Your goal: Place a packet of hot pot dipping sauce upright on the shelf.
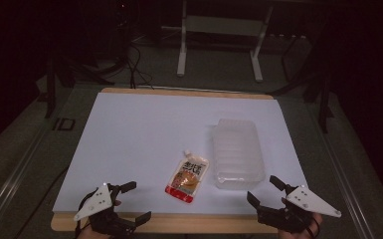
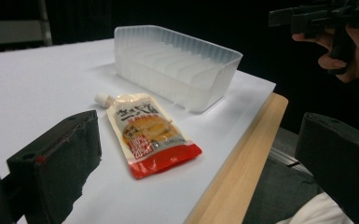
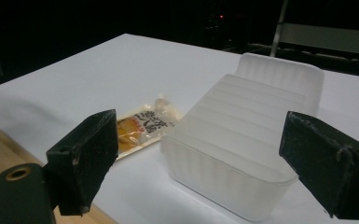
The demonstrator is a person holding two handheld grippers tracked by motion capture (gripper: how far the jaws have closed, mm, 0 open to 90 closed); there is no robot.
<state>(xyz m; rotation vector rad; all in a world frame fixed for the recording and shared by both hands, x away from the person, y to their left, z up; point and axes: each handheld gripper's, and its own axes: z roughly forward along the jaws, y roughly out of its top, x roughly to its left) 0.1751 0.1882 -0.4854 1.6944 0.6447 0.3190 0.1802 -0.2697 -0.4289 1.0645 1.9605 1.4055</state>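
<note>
Pouch (image 1: 187, 176) flat on white sheet (image 1: 129, 139), just beside clear ribbed tray (image 1: 237, 152), spout pointing away, red band at near end. Both grippers, left (image 1: 129, 201) and right (image 1: 263, 189), spread wide and empty near table edge. Probably start of step: next, reach in and pinch pouch at edge, likely for putting into tray.

High view overhead; both gripper views low, sharing pouch (image 2: 149, 135) and tray (image 3: 242, 154).

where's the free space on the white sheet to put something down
Most of the white sheet is bare: everything left of the sauce pouch, and the far strip behind the clear plastic tray. It is tight only in the narrow gap between pouch and tray, and at the near edge by the left gripper and right gripper.
</note>
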